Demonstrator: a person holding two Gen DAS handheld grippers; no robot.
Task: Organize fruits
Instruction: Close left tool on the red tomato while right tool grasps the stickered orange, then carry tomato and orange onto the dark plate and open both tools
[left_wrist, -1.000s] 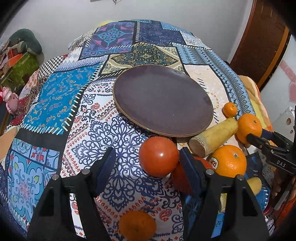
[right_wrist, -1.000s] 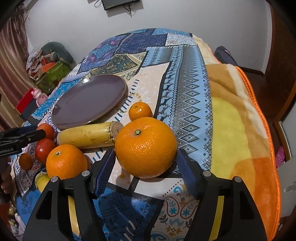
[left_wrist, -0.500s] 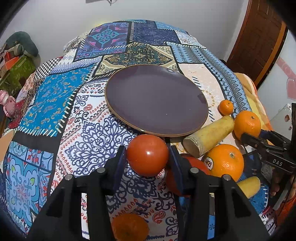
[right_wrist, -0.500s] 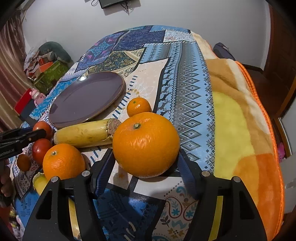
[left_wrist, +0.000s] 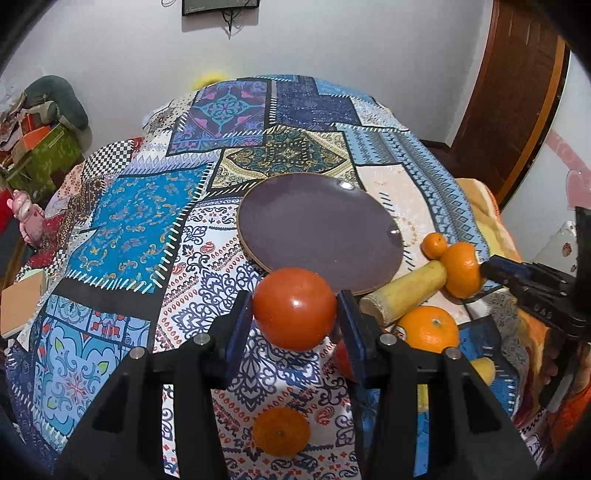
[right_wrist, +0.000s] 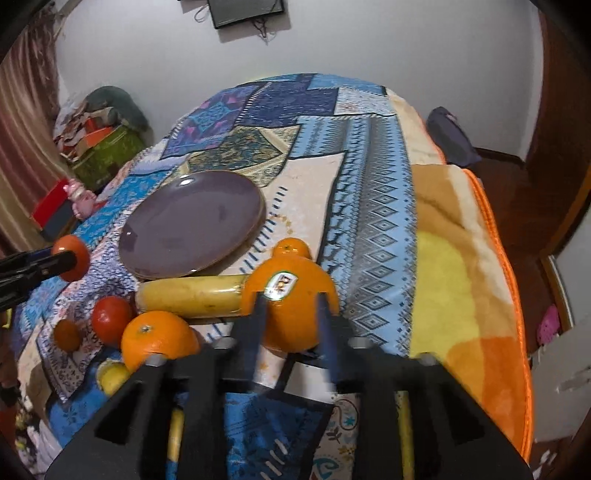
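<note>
My left gripper (left_wrist: 295, 314) is shut on a red tomato (left_wrist: 294, 308) and holds it above the cloth, just short of the purple plate (left_wrist: 317, 229). My right gripper (right_wrist: 290, 301) is shut on a large orange (right_wrist: 291, 306) with a sticker, lifted beside a banana (right_wrist: 188, 295). The plate also shows in the right wrist view (right_wrist: 192, 229). A second orange (left_wrist: 428, 328), a second tomato (right_wrist: 110, 319) and two small mandarins (left_wrist: 280, 430) (left_wrist: 434, 245) lie on the cloth.
A patchwork cloth (left_wrist: 129, 229) covers the bed-like surface; a yellow-orange blanket (right_wrist: 461, 277) lies at its right side. A yellow fruit (right_wrist: 112, 376) lies near the front. Boxes and clutter (left_wrist: 40, 140) stand at the left, and a wooden door (left_wrist: 509, 92) at the right.
Both grippers closed from open: the left onto the tomato, the right onto the large orange. Both fruits are now lifted, and the views have tilted up.
</note>
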